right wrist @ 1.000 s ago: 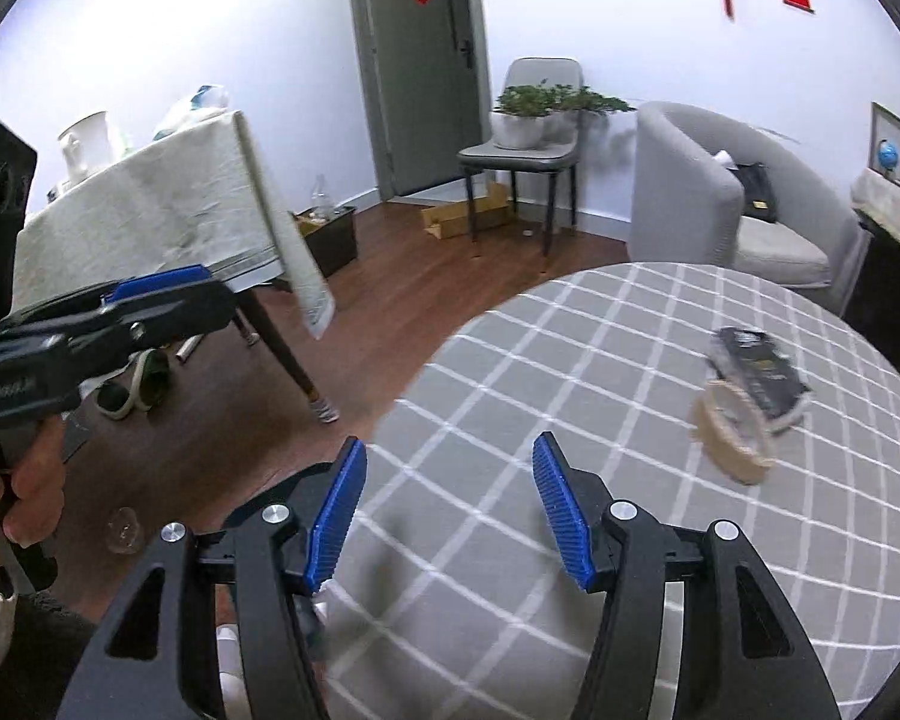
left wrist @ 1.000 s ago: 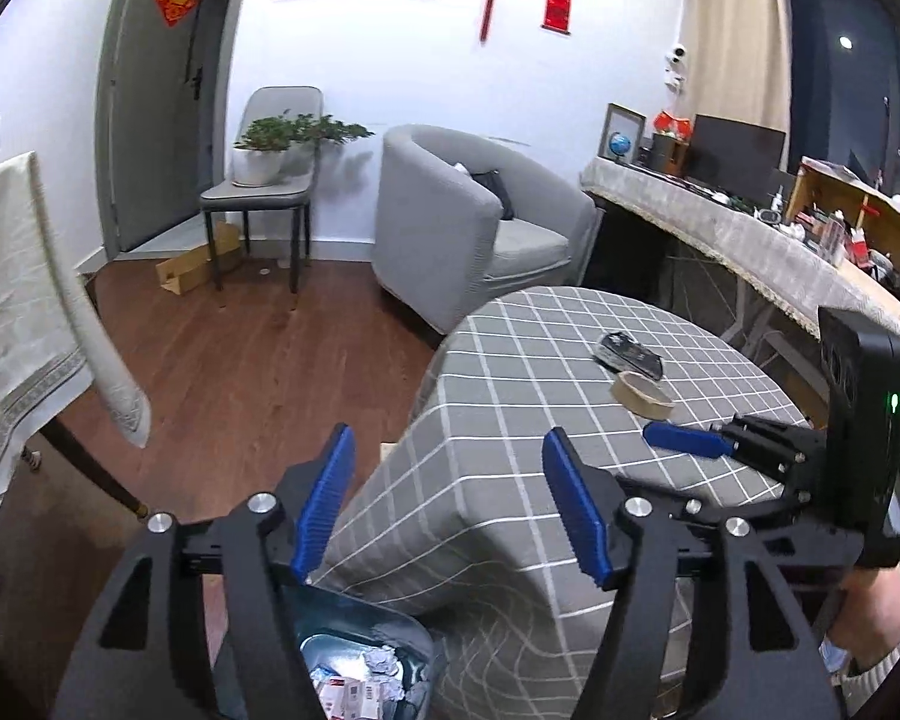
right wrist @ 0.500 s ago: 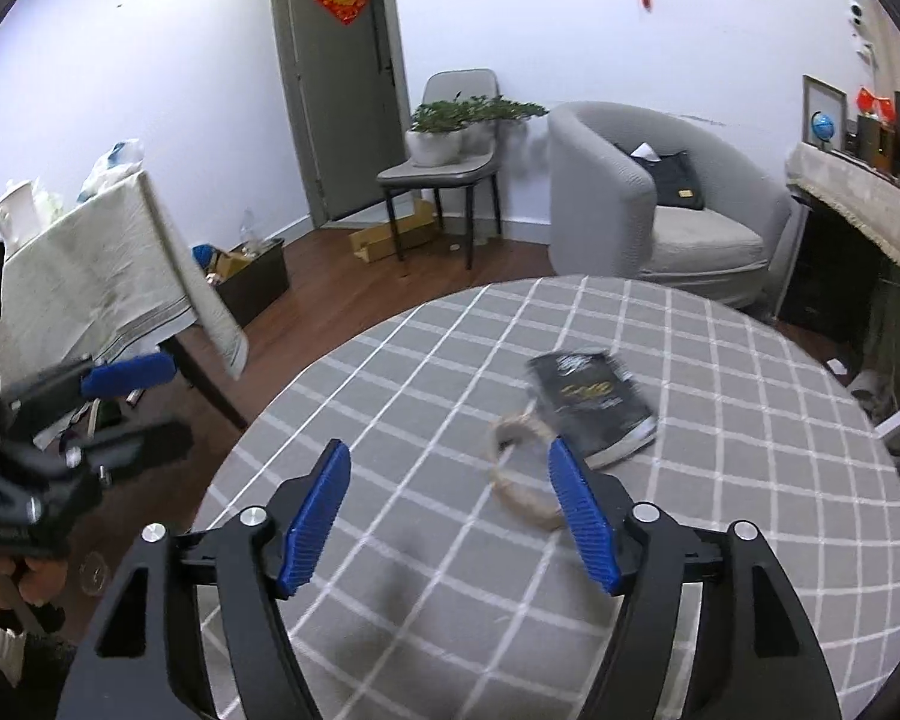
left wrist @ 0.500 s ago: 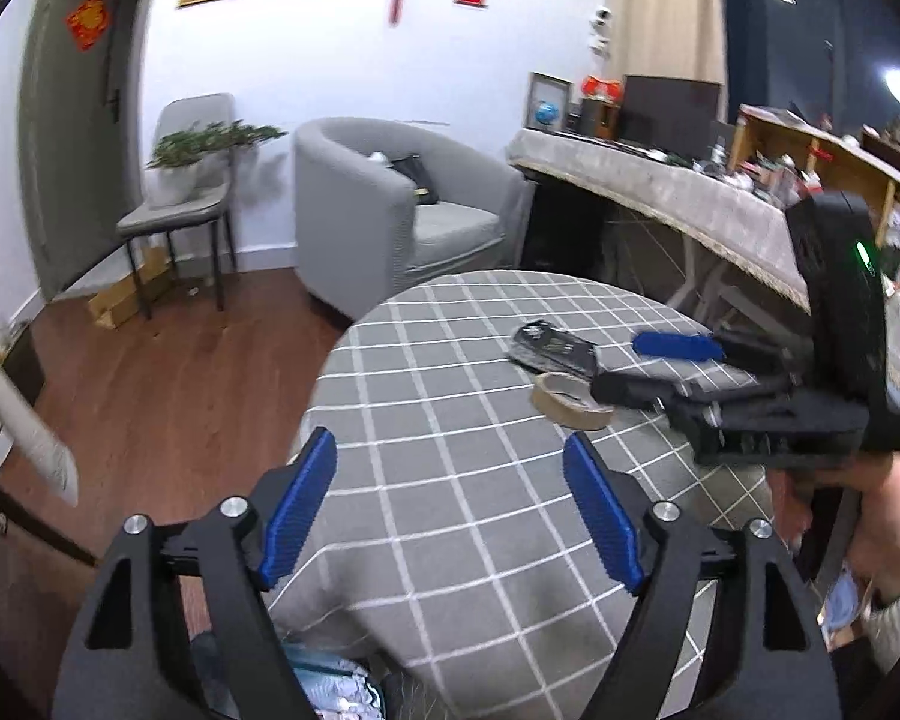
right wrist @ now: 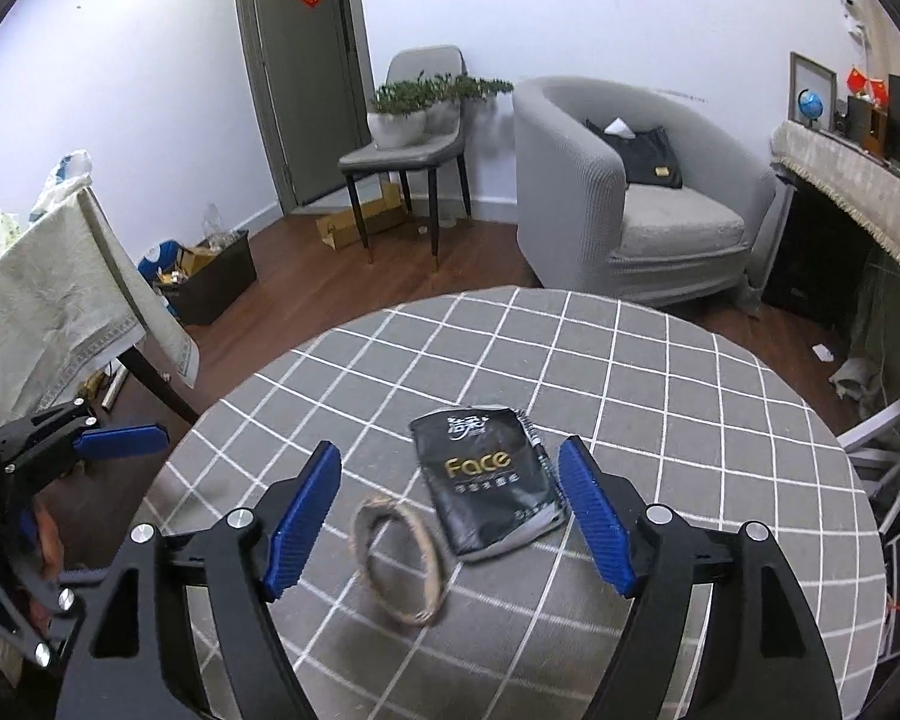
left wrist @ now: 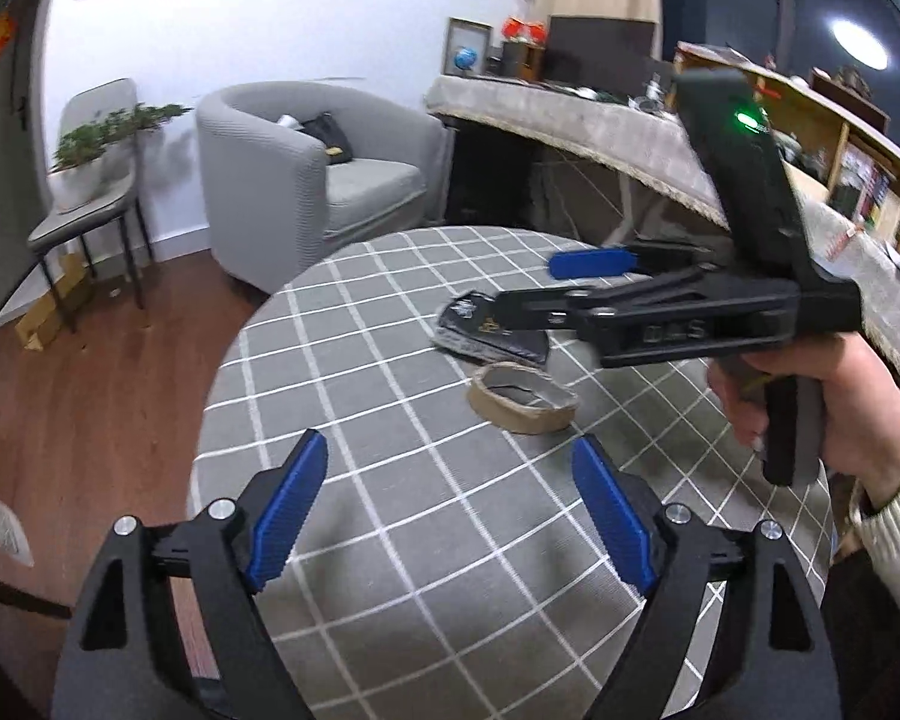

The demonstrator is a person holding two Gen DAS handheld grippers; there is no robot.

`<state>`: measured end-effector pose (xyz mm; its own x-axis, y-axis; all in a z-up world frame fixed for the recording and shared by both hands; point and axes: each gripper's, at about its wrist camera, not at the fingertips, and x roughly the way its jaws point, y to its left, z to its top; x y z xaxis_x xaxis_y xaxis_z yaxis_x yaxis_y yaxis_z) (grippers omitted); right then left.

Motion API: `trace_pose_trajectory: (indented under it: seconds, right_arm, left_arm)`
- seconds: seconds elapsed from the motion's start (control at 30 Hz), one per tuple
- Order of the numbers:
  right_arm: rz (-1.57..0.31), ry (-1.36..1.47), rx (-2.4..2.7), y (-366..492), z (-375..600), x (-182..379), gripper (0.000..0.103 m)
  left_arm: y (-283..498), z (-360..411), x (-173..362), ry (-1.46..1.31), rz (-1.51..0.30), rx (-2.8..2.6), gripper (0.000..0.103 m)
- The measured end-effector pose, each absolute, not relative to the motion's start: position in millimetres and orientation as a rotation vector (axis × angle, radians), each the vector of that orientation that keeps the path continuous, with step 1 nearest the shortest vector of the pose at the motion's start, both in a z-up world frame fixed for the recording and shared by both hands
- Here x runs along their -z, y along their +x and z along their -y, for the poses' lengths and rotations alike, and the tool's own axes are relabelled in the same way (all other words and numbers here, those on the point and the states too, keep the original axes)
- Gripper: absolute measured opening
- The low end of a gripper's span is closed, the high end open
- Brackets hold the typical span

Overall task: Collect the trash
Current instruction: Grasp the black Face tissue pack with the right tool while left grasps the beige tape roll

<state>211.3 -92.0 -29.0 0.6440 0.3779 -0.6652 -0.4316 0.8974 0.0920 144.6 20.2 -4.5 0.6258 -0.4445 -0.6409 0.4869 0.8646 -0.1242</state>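
Two pieces of trash, a black "Face" tissue packet [right wrist: 489,480] and what looks like a spent tape ring [right wrist: 401,561], lie uncollected at mid-frame on the checked round table [right wrist: 660,396], between the right gripper's [right wrist: 450,516] wide, empty jaws, just opened, while the left gripper [left wrist: 450,516], also wide and empty, hangs short of them.

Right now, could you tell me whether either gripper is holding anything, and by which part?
Nothing is held: the left gripper and right gripper are both open and empty.

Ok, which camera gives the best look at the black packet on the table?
The right wrist view: the black packet lies flat and unobstructed between the open fingers, its printing readable, beside the tape ring. In the left wrist view, the packet is farther off and partly hidden behind the right gripper.
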Motion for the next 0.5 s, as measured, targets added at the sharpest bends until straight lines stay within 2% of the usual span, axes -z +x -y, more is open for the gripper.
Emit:
trace_pose_trajectory:
  seconds: [0.5]
  right_arm:
    - [-0.903,-0.11,-0.49,257.6,83.3,60.8,0.076]
  left_arm:
    - [174.1,22.0,26.7,0.116,-0.819,0.664,0.086]
